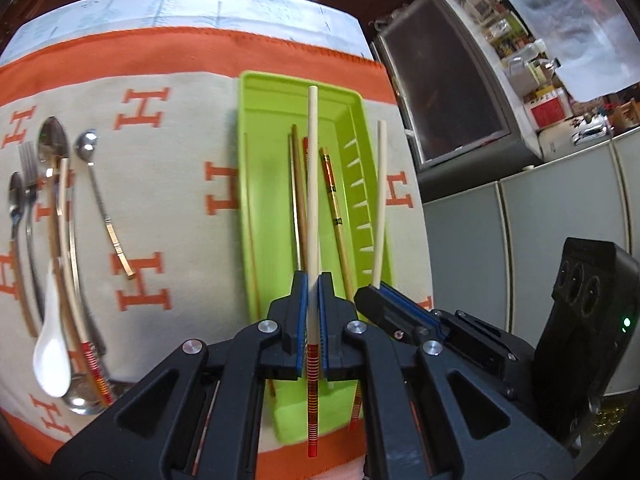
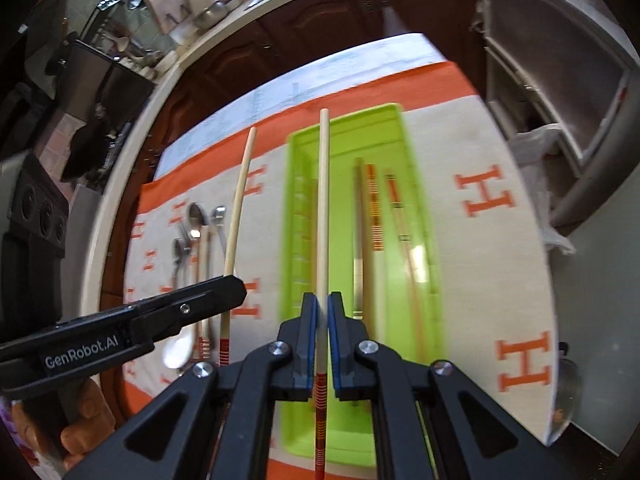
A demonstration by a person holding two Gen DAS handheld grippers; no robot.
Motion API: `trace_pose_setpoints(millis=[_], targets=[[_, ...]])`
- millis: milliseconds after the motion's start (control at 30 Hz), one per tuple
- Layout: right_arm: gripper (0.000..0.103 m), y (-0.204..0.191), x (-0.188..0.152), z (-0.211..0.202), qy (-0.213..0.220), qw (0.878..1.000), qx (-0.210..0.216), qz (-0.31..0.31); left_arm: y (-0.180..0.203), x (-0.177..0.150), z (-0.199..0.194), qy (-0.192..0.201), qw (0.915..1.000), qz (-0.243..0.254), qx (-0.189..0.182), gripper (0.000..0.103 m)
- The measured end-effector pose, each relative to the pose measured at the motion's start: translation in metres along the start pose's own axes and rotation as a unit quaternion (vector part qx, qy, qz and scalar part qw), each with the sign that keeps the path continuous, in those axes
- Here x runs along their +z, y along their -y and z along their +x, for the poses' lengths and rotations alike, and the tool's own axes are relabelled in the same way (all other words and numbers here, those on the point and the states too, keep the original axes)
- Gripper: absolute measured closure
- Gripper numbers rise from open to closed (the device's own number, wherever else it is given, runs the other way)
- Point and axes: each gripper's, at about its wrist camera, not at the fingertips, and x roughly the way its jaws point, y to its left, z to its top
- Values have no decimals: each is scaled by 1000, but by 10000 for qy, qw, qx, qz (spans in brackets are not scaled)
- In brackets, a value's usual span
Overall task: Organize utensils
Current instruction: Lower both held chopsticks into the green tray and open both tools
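Observation:
My left gripper (image 1: 313, 280) is shut on a pale chopstick with a red-striped end (image 1: 313, 184), held above the lime-green tray (image 1: 256, 92). Beside it my right gripper (image 1: 374, 290) is shut on a matching chopstick (image 1: 380, 200) over the tray's slotted right wall. In the right wrist view that right gripper (image 2: 322, 300) holds its chopstick (image 2: 323, 200) over the tray (image 2: 344, 124), with the left gripper (image 2: 236, 284) and its chopstick (image 2: 240, 200) to the left. Several chopsticks (image 2: 374, 208) lie in the tray.
Metal spoons, a fork (image 1: 28, 168), a white ceramic spoon (image 1: 50, 356) and one more chopstick lie in a pile on the H-patterned cloth (image 1: 180, 160), left of the tray. A dark appliance (image 1: 448, 92) and grey cabinets stand past the table's right edge. Another spoon (image 2: 568, 392) lies at the cloth's right edge.

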Motion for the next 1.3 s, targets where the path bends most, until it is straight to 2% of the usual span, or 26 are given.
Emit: trace_pose_setpoints(millis=[233,367,500,667,733,833,1067,1300], targets=[[97,15,4,19,-129,9991,-349,-178,3,6,33,-85,9999,-54,46,100],[97,19,8,34,-226,9974,-591,-343,-3,9,38,-145,9998,-70,83,100],[97,26,17,43,-245,9965,-700,-379,-1,9,48,-322,9993,-30,168,99],[97,29,22,43,-239,9969,-688,-306,4,5,44,-248,9991,128,321,93],[96,27,20,41,-243,9966,-708,-336,4,1,38,-183,9988,209,408,85],[96,28,16,40,-291,9968,-691,-271,3,-4,28,-109,9980,321,527,78],[96,23,3,30,-262,9979,-572,-141,-6,-30,-2,152,9931,661,955,78],[96,1,-20,25,-296,9984,-441,-205,-36,-60,-39,427,9879,788,1263,78]])
